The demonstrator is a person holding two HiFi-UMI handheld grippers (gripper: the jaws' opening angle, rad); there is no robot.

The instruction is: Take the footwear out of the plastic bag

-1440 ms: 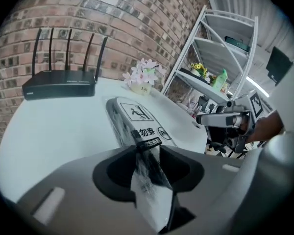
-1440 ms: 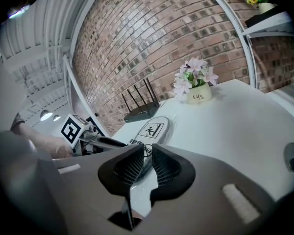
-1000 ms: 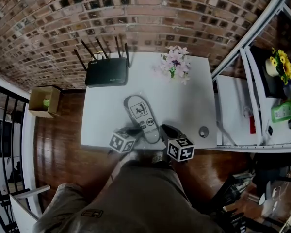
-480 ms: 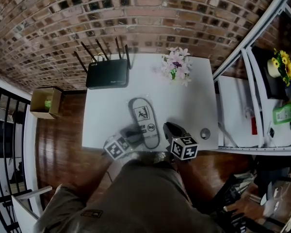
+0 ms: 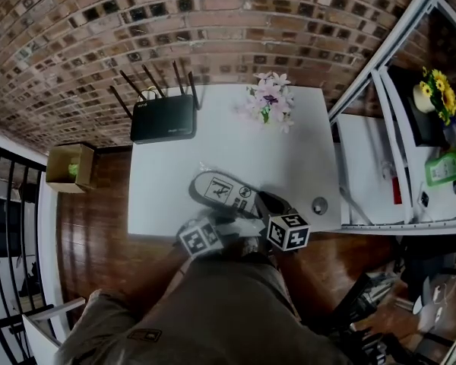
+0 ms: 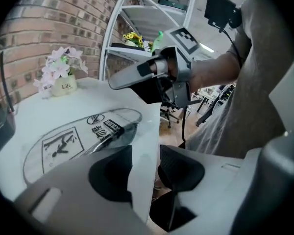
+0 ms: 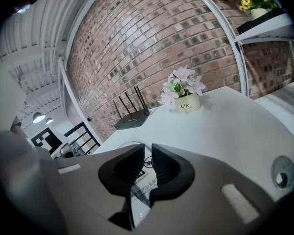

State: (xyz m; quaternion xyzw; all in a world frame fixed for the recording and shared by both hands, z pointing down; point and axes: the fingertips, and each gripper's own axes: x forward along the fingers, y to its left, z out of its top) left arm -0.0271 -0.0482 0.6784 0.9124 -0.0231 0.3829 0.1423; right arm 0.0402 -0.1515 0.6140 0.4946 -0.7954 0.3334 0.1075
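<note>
A pale slipper (image 5: 222, 192) with printed pictograms on its sole lies in a clear plastic bag (image 5: 243, 220) near the table's front edge. My left gripper (image 5: 213, 230) is at the bag's near end and its jaws are opening. In the left gripper view the bag's loose edge (image 6: 143, 151) hangs between the dark pads (image 6: 110, 173), which do not press it. My right gripper (image 5: 270, 207) is to the right of the slipper. Its jaws (image 7: 148, 163) are shut on the bag film (image 7: 139, 192). The slipper's sole (image 6: 63, 143) shows through the plastic.
On the white table (image 5: 304, 158) stand a black router (image 5: 163, 118) at the back left and a small pot of pink flowers (image 5: 270, 103) at the back. A small round object (image 5: 319, 204) lies at the front right. White shelving (image 5: 395, 150) stands to the right, a cardboard box (image 5: 70, 167) on the floor to the left.
The left gripper's jaws have opened from a tight grip. The bagged slipper has turned from pointing away to lying slanted across the table front. The left gripper shifted slightly right.
</note>
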